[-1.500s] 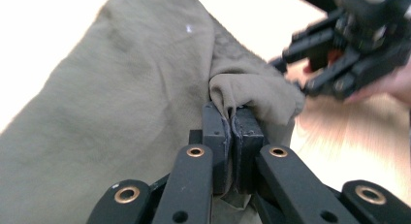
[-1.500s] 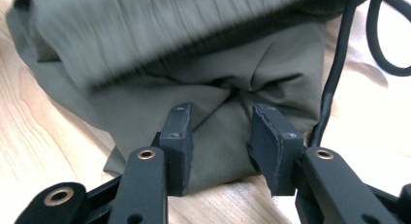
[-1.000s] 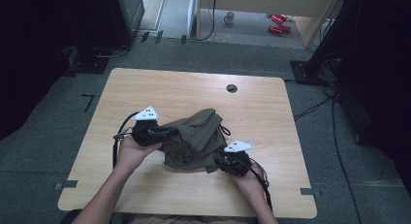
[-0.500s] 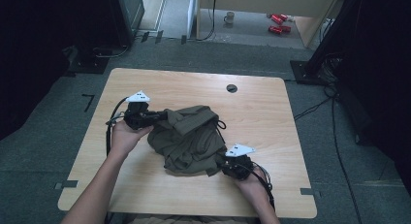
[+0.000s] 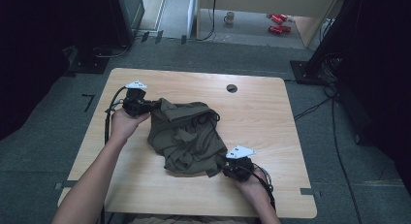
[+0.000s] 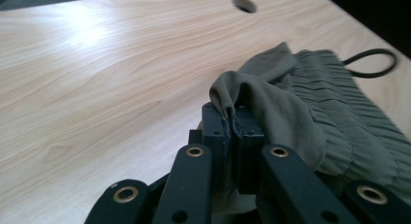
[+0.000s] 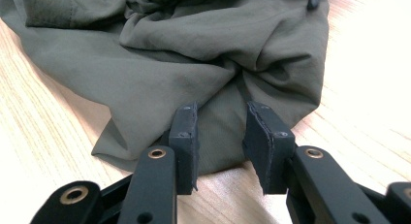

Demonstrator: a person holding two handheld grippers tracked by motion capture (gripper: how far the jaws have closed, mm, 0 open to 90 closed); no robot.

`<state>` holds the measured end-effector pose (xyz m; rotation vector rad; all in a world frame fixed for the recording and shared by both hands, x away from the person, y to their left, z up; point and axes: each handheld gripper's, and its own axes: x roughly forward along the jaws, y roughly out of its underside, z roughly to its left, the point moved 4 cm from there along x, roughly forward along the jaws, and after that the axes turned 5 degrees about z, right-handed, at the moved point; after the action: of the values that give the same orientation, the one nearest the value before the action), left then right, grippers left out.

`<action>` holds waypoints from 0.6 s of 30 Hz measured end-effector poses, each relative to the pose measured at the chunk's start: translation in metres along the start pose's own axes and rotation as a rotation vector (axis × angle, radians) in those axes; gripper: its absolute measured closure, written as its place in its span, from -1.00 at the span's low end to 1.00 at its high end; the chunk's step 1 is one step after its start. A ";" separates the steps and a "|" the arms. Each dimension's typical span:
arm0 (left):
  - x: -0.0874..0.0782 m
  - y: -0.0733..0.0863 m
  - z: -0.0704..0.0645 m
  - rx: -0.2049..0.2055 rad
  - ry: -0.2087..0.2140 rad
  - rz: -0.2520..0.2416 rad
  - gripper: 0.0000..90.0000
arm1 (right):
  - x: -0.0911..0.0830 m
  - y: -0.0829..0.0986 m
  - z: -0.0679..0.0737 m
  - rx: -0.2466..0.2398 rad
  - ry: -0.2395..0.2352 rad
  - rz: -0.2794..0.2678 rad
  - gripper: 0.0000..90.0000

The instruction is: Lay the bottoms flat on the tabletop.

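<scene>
The left gripper (image 5: pixel 145 106) has drawn away toward the table's (image 5: pixel 271 117) left edge, dragging a pinched corner of the olive garment (image 5: pixel 189 136) with it, jaws clamped on the cloth. The garment lies crumpled mid-table, stretched on a slant between both hands. The right gripper (image 7: pixel 220 136) stands released, its jaws straddling the near hem, closest for the next pinch.

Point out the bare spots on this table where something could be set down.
Bare wood lies along the far edge of the table beside the round cable hole, down the right side, and at the near-left corner. The middle is crowded: the olive garment spans from left gripper to right gripper.
</scene>
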<state>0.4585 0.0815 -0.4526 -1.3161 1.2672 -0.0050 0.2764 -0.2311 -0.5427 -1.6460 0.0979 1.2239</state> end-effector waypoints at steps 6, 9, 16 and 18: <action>0.012 0.004 0.024 -0.039 -0.069 0.026 0.91 | -0.001 0.001 0.000 -0.007 0.001 0.002 0.47; 0.019 0.006 0.037 -0.083 -0.082 0.012 0.92 | -0.002 0.002 0.000 -0.009 0.003 0.005 0.48; 0.025 0.014 0.054 -0.146 -0.087 0.018 0.75 | -0.006 0.007 0.002 -0.011 0.002 0.006 0.50; 0.024 0.015 0.053 -0.134 -0.097 0.023 0.70 | -0.006 0.007 0.002 -0.009 0.003 0.003 0.50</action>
<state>0.4945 0.1089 -0.4931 -1.3993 1.2164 0.1603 0.2679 -0.2358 -0.5425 -1.6558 0.0971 1.2260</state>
